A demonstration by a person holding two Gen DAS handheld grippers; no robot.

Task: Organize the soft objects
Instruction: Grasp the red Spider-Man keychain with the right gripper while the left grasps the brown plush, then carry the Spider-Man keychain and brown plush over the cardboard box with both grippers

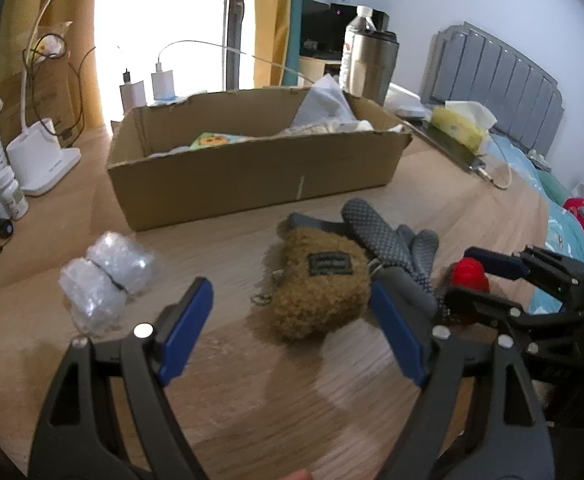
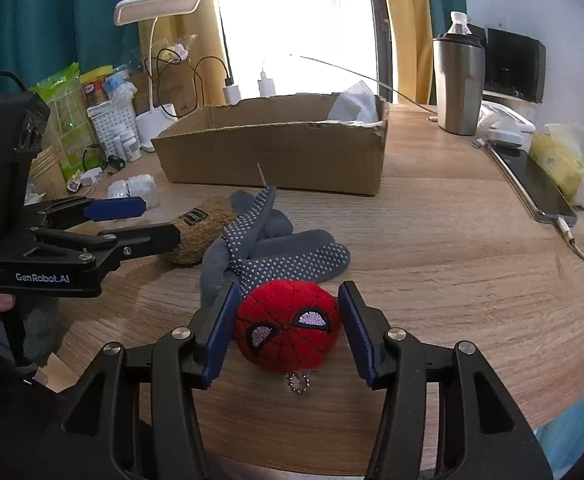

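Observation:
A brown fuzzy pouch [image 1: 320, 284] lies on the wooden table, and my left gripper [image 1: 287, 286] stands open around its near end; the same gripper [image 2: 157, 222] shows at the left of the right wrist view. Behind the pouch lies a grey dotted sock or glove [image 1: 392, 240] [image 2: 283, 256]. A red spider-mask plush [image 2: 287, 324] with a bead chain sits on the table between the blue pads of my right gripper [image 2: 287, 288]. Its jaws are open, with a small gap at the right pad. The plush [image 1: 468, 272] also shows in the left wrist view.
An open cardboard box [image 1: 251, 176] [image 2: 275, 152] holding cloth and paper stands behind the soft things. Bubble wrap [image 1: 103, 280] lies at the left. A lamp base [image 1: 43, 156], a steel tumbler [image 2: 458, 84], a phone [image 2: 532, 188] and a tissue pack [image 2: 560, 156] line the table's edges.

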